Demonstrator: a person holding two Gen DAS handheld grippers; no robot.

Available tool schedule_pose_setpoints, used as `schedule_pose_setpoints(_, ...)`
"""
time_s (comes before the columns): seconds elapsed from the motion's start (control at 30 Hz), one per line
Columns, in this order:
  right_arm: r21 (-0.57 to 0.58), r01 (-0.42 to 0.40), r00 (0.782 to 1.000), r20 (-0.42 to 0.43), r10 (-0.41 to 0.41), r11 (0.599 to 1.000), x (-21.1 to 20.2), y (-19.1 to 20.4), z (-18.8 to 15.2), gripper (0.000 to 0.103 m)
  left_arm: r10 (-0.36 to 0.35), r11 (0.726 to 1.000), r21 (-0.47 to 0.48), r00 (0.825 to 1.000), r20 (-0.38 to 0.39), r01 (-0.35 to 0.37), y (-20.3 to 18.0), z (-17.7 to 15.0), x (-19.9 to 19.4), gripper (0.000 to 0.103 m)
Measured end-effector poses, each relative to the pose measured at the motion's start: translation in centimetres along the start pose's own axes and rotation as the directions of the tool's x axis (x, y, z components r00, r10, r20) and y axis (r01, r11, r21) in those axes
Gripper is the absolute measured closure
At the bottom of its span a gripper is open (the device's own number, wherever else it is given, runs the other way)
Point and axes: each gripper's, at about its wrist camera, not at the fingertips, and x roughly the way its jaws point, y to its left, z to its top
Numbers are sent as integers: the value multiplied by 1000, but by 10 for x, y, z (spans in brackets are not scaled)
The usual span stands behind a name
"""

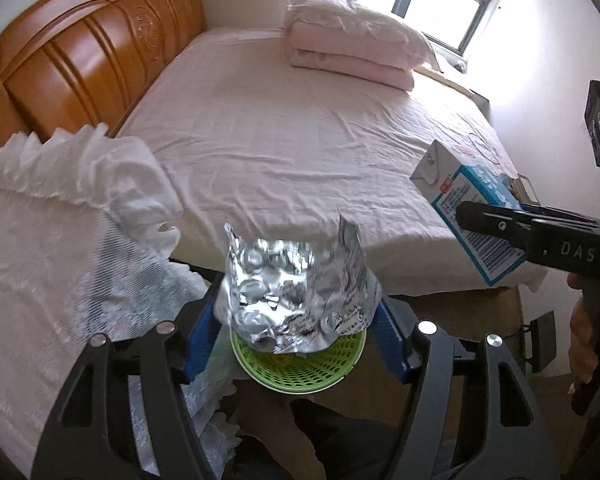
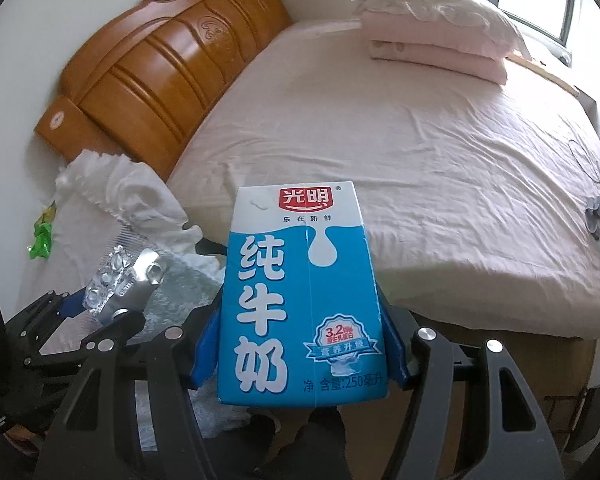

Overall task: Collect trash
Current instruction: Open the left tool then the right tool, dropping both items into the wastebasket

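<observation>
Crinkled silver foil wrapper, blue-white milk carton

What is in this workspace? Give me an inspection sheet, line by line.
Surface: bed sheet, pale pink and wrinkled; a white lace cloth covers something beside the bed.
Job's things: foil pack above the green basket; milk carton, blue and white.
Clutter: green wrapper on the lace cloth.
Grippers: left gripper has the foil pack between its pads, but I cannot tell whether it is gripping; right gripper is shut on the milk carton.
Cables: nothing seen.
Surroundings: wooden headboard, folded bedding, window.
</observation>
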Motion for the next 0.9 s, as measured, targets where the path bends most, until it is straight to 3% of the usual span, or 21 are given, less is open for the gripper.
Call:
schedule_pose_setpoints(0.03, 1, -1, 1000, 0, 1, 1000, 0, -1, 0, 38, -5, 1000, 4, 1000, -6, 5, -2, 1, 0, 29)
schedule_pose_setpoints(0.1, 0, -5, 1000, -2, 5, 1000, 2, -5, 0, 38, 4, 1000, 5, 1000, -3, -4, -5, 4, 0, 9)
schedule_pose_setpoints(0.6, -6, -20, 999, -44, 19, 1000, 16, 17, -11, 38, 60, 996, -68, 996, 72, -55, 20, 0, -42, 8)
schedule_pose_setpoints(0.9, -39, -26, 996, -86, 23, 999, 30, 39, -21, 37, 80, 991, -116, 994, 78, -71, 41, -7, -55, 8)
